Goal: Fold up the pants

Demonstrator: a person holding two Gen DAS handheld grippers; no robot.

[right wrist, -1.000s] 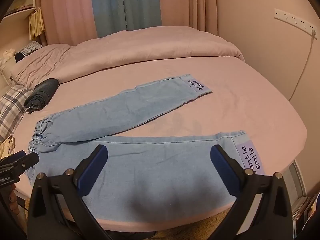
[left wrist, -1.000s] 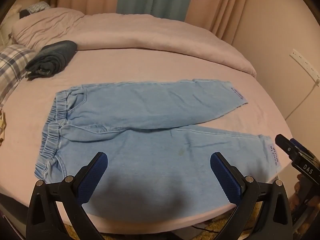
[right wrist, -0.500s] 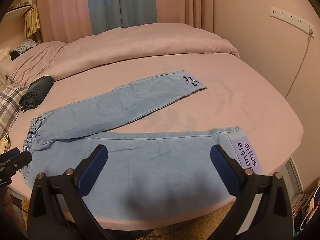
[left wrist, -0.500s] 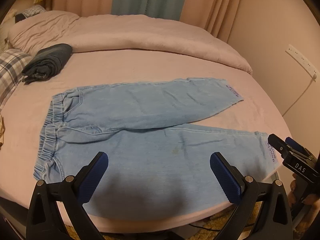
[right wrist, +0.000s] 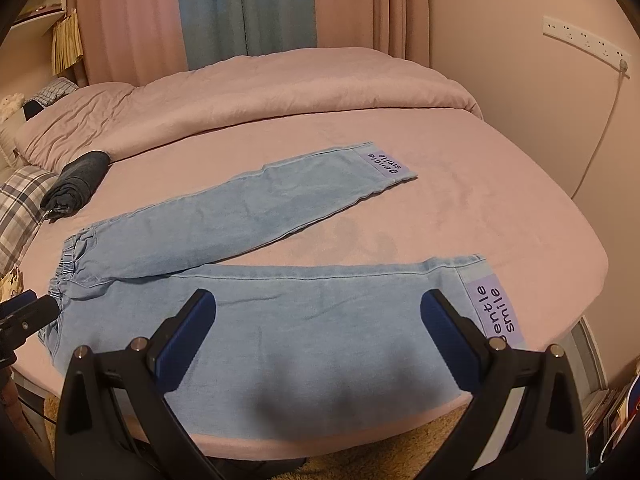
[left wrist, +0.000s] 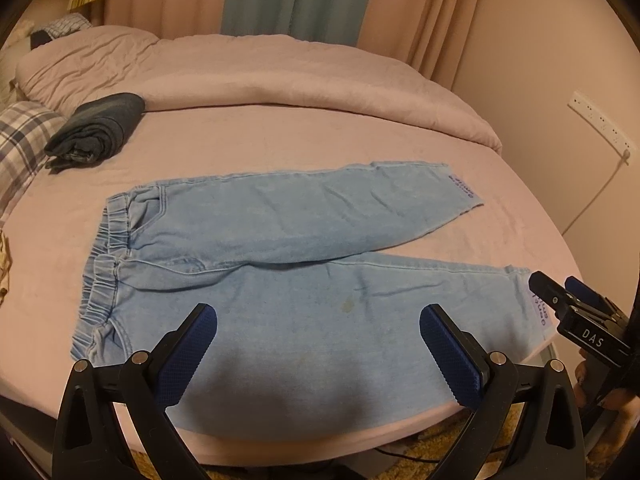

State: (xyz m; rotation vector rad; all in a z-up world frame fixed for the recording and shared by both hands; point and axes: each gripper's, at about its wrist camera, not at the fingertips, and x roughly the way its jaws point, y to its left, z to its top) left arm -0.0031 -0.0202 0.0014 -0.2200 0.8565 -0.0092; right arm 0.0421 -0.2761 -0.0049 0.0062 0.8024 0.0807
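Observation:
Light blue denim pants (left wrist: 304, 280) lie flat on the pink bed, waistband to the left, both legs spread apart to the right. They also show in the right wrist view (right wrist: 280, 304), with lilac "gentle smile" patches on the near cuff (right wrist: 496, 312) and far cuff (right wrist: 380, 162). My left gripper (left wrist: 318, 344) is open and empty above the near leg, close to the waist end. My right gripper (right wrist: 318, 326) is open and empty above the near leg, close to the cuff. The right gripper also shows in the left wrist view (left wrist: 576, 312), beside the near cuff.
A folded dark garment (left wrist: 98, 130) lies at the far left of the bed sheet (left wrist: 280, 144). A plaid pillow (left wrist: 20, 140) is beside it. A rumpled pink duvet (left wrist: 280, 76) lies behind. A wall with a power strip (right wrist: 584, 44) and cable is on the right.
Both grippers have pulled back and up a little from the bed, so the pants sit lower and smaller in view. Both stay open. The pants have not moved.

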